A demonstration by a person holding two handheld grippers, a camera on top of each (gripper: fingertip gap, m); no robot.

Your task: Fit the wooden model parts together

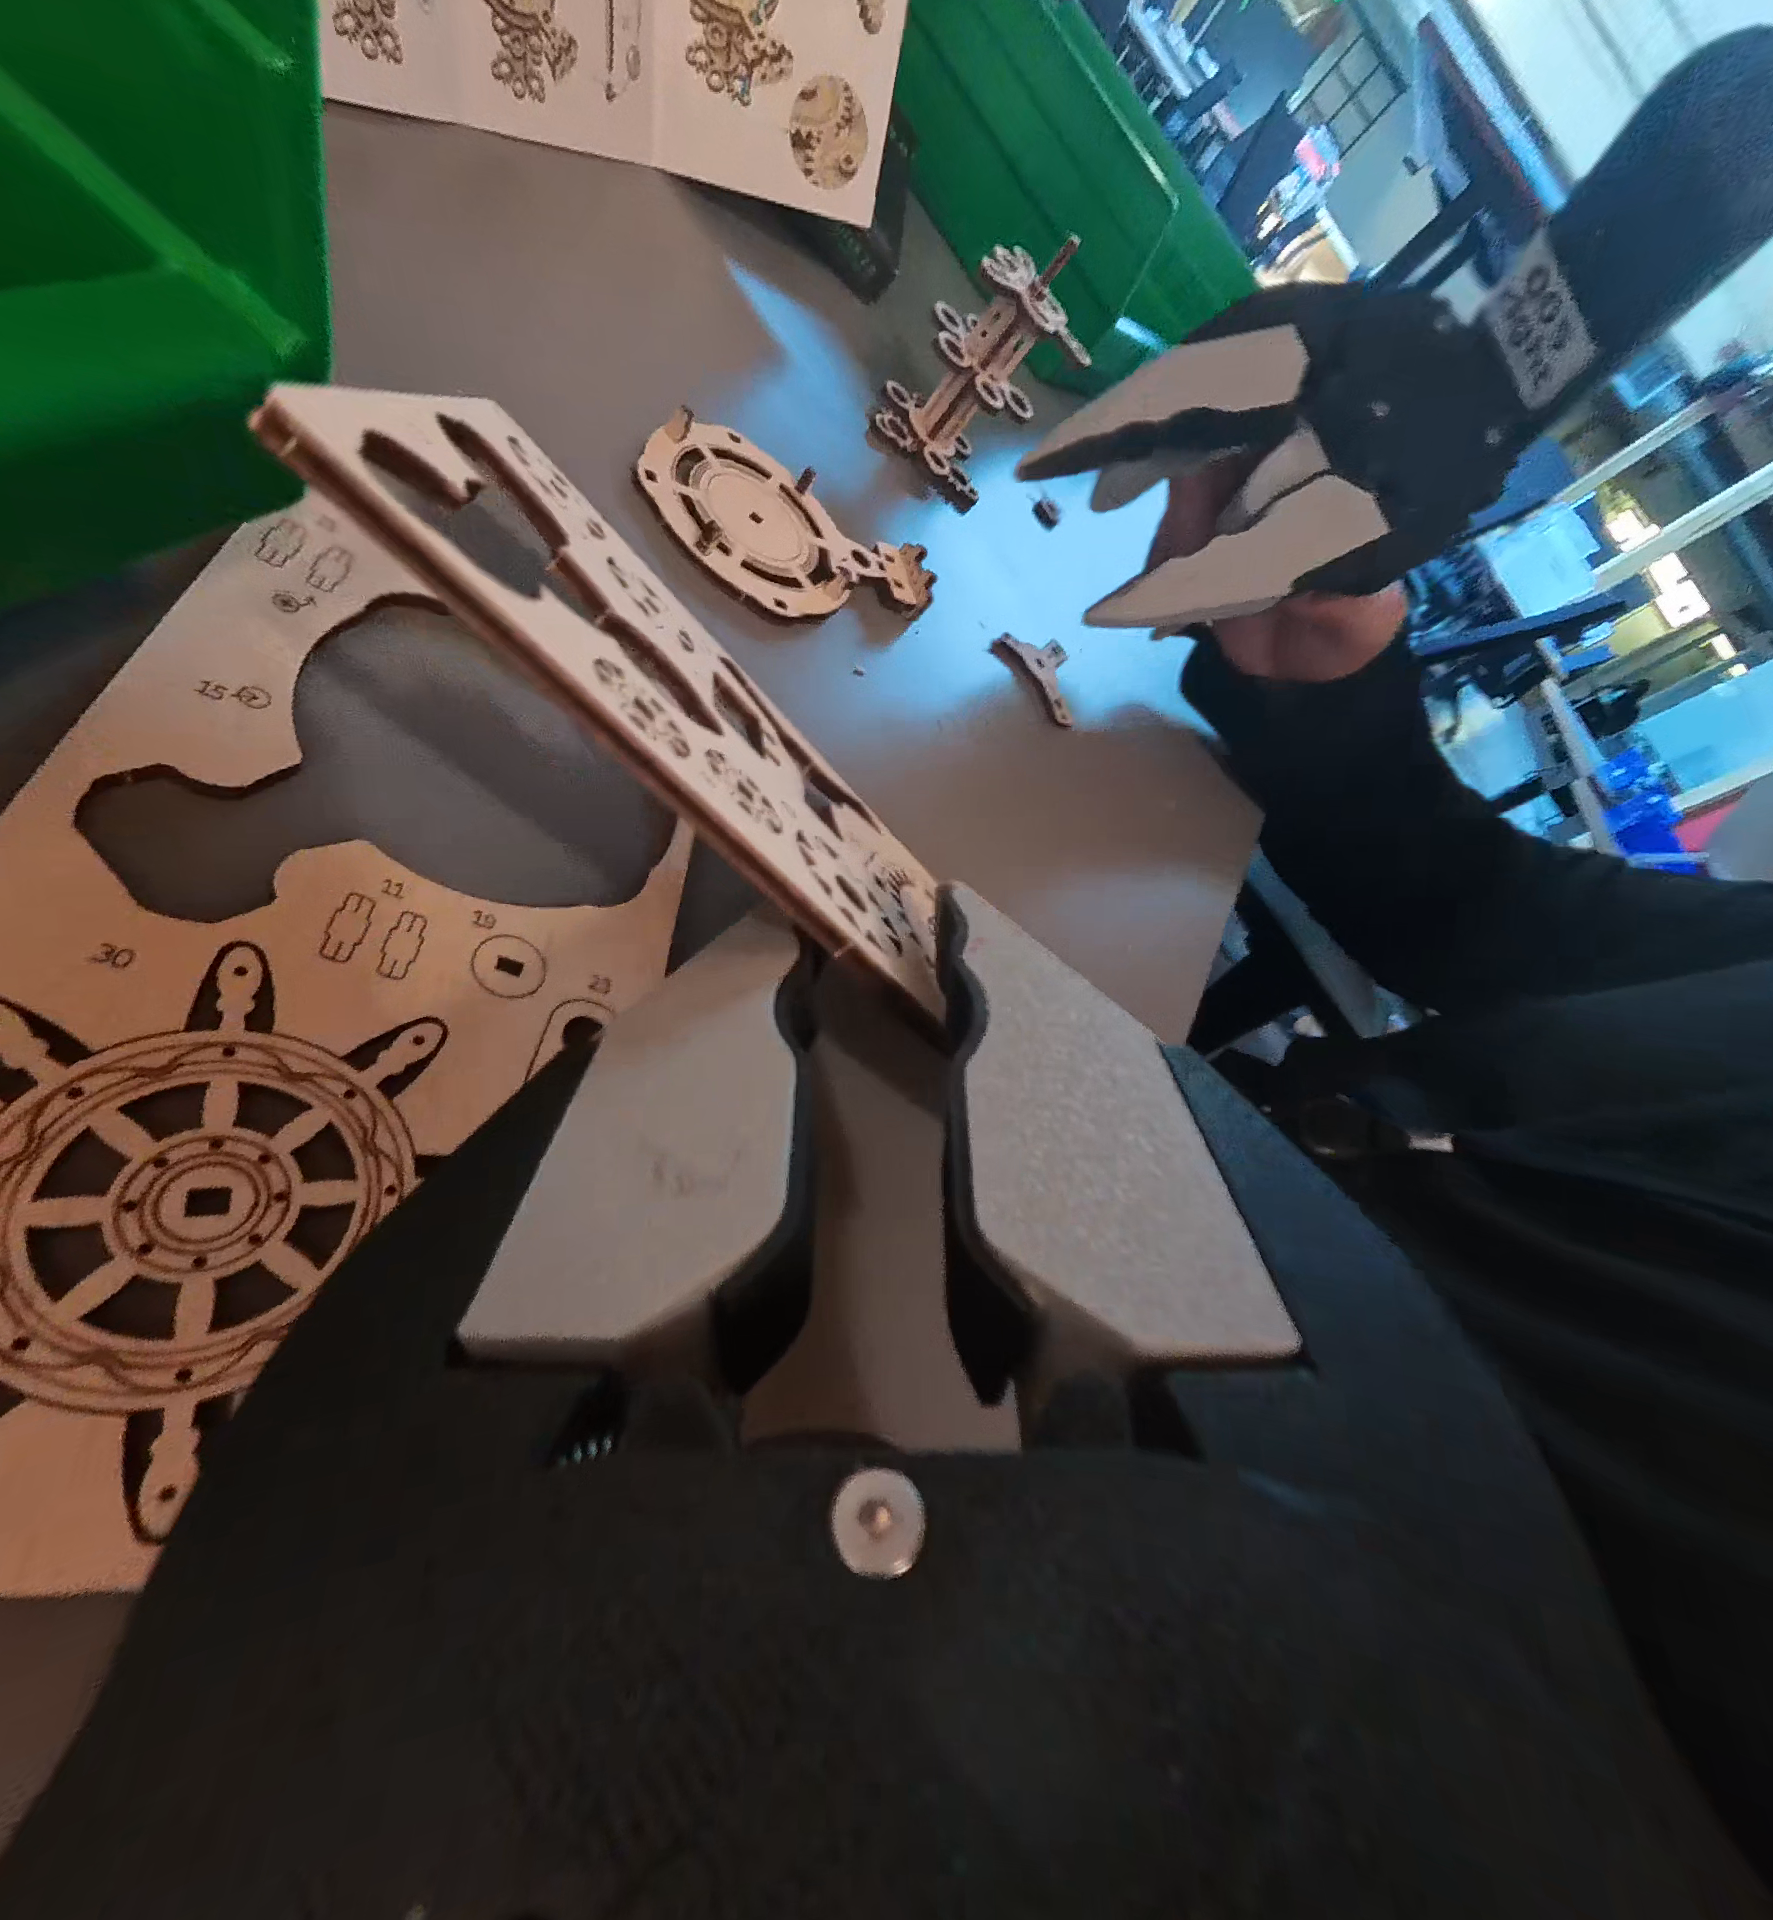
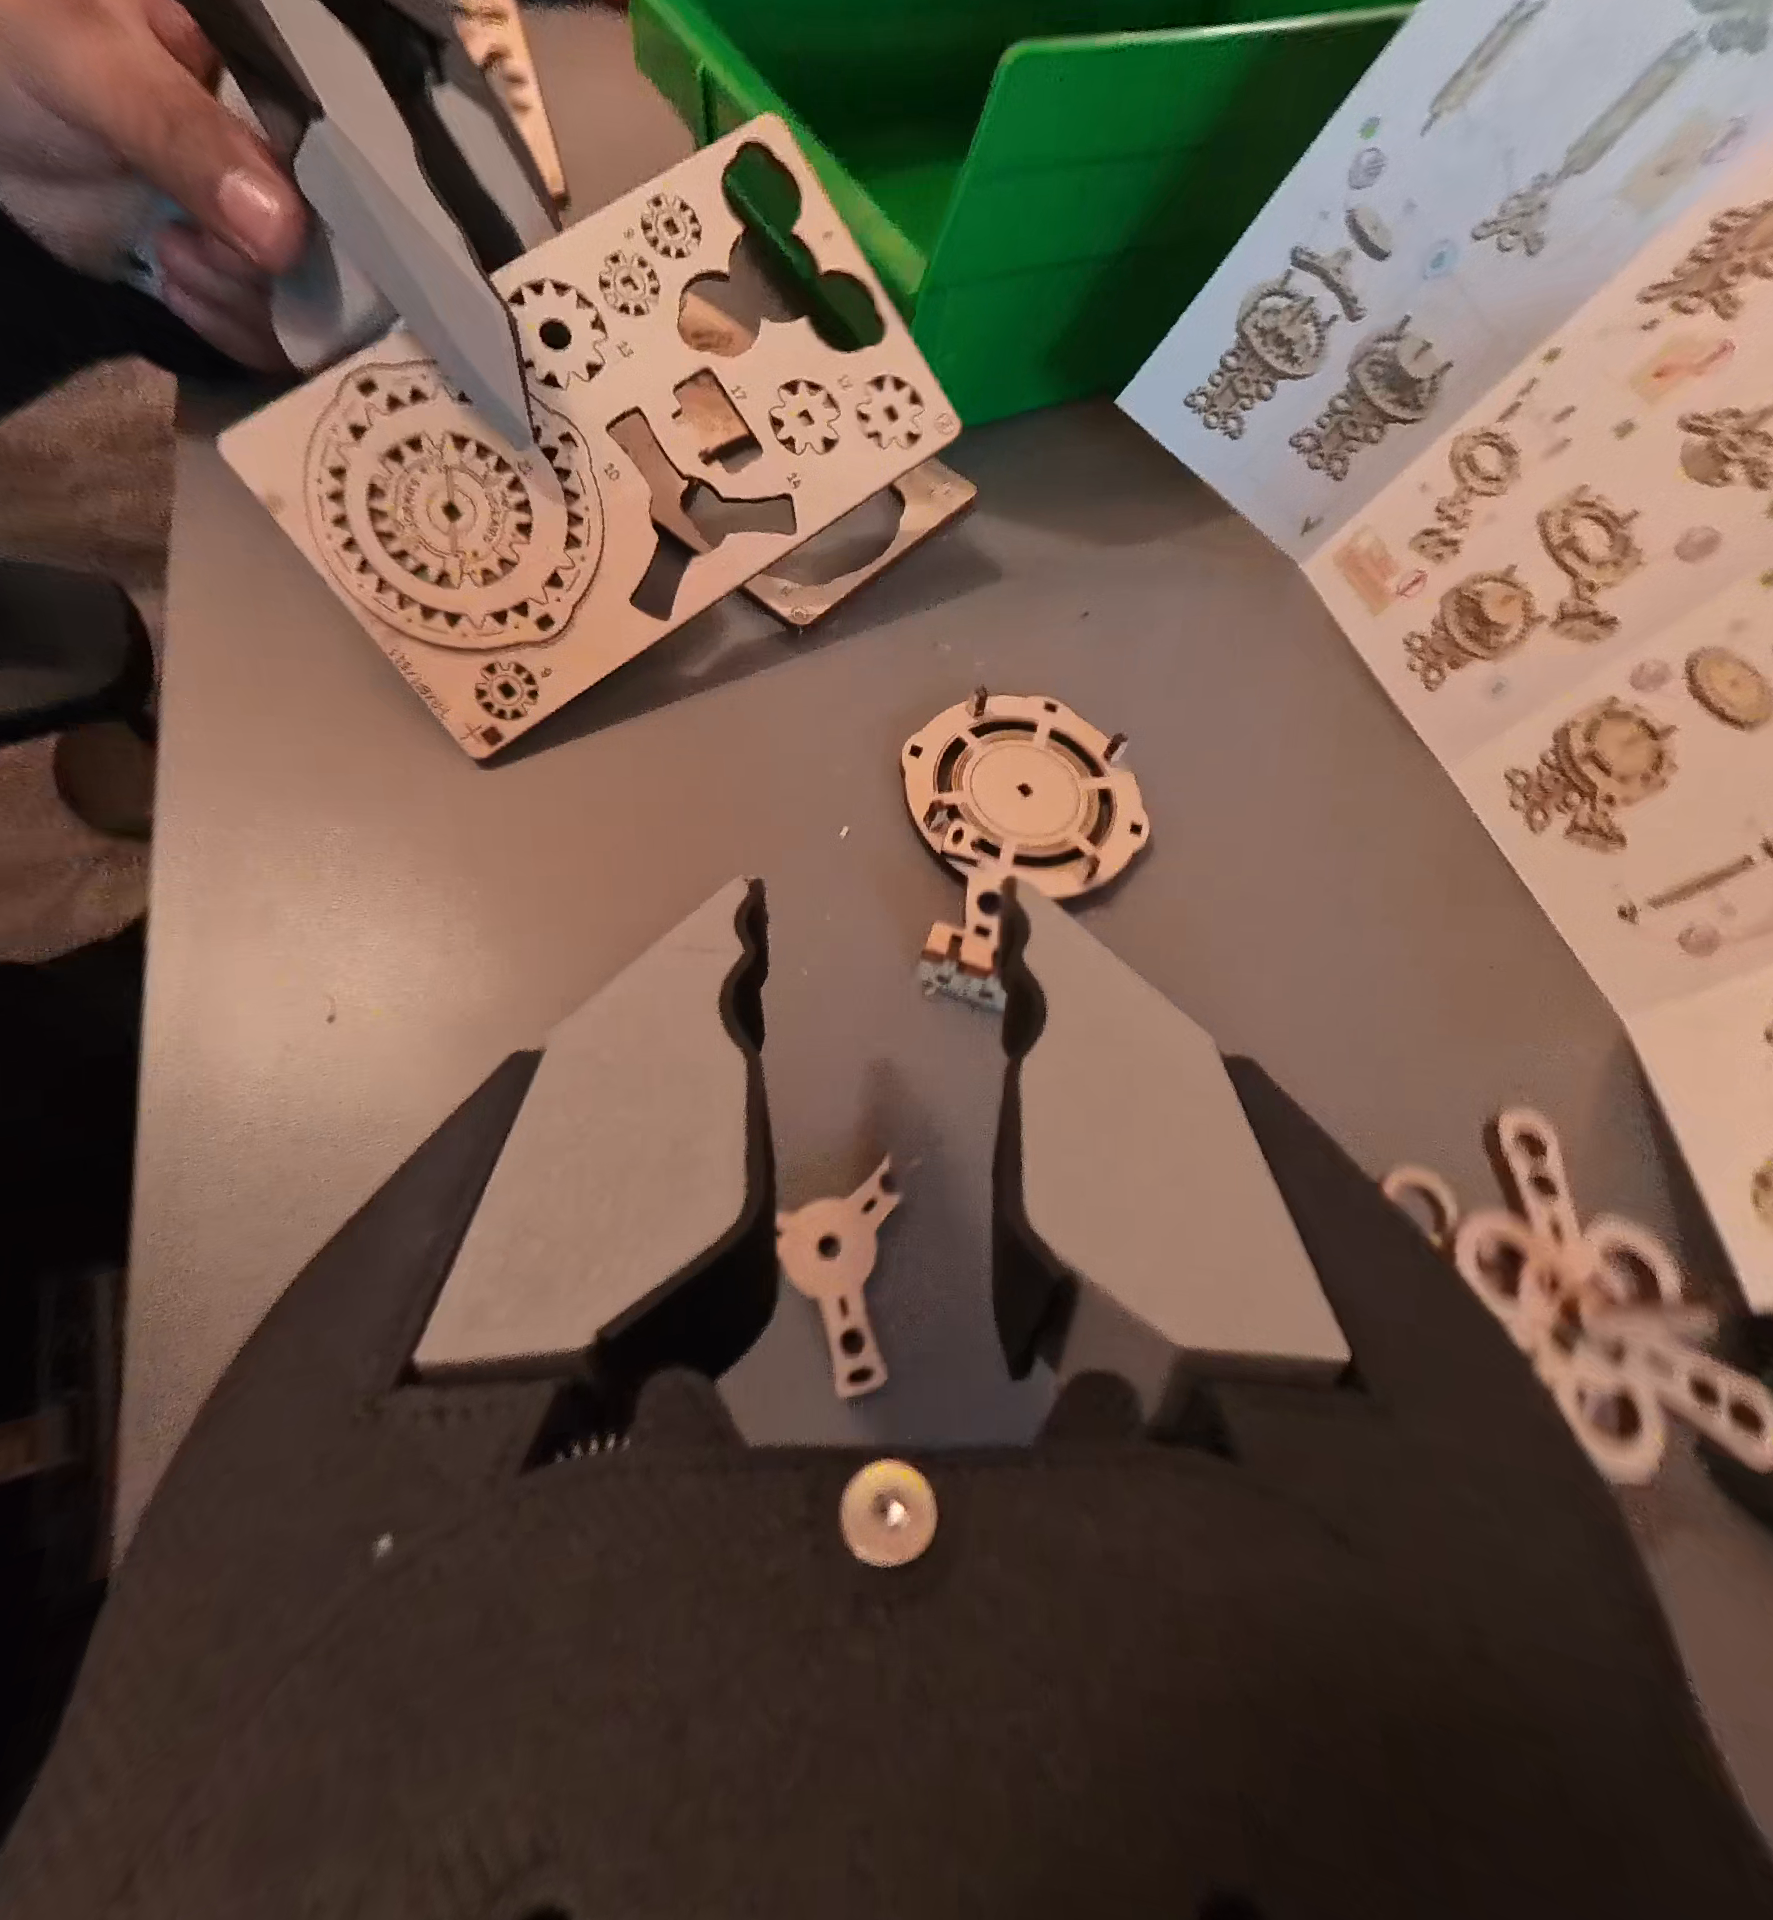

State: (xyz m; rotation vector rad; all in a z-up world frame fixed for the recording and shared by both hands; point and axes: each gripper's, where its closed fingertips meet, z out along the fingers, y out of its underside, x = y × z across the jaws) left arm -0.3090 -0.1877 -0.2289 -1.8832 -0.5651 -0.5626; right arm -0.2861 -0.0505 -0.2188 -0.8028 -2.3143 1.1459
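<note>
My left gripper (image 1: 887,961) is shut on the edge of a wooden sheet of gear parts (image 1: 591,623) and holds it tilted above the table; the sheet also shows in the right wrist view (image 2: 591,447). My right gripper (image 2: 882,914) is open and empty above the grey table; it shows in the left wrist view (image 1: 1058,540) too. A round wooden sub-assembly with a tab (image 2: 1027,800) lies just beyond its fingertips, also in the left wrist view (image 1: 757,520). A small Y-shaped wooden piece (image 2: 840,1257) lies on the table between the right fingers.
A second sheet with a ship's wheel (image 1: 165,1174) lies flat on the table. A wooden ring-and-axle assembly (image 1: 975,364) stands farther back, blurred in the right wrist view (image 2: 1588,1288). A paper instruction sheet (image 2: 1588,540) and green bins (image 2: 1017,187) border the table (image 2: 446,935). One gripper's finger ends stand about 15 centimeters off the other's. The small Y-shaped wooden piece (image 2: 840,1257) is about 8 centimeters from my right fingertips and 20 centimeters from my left.
</note>
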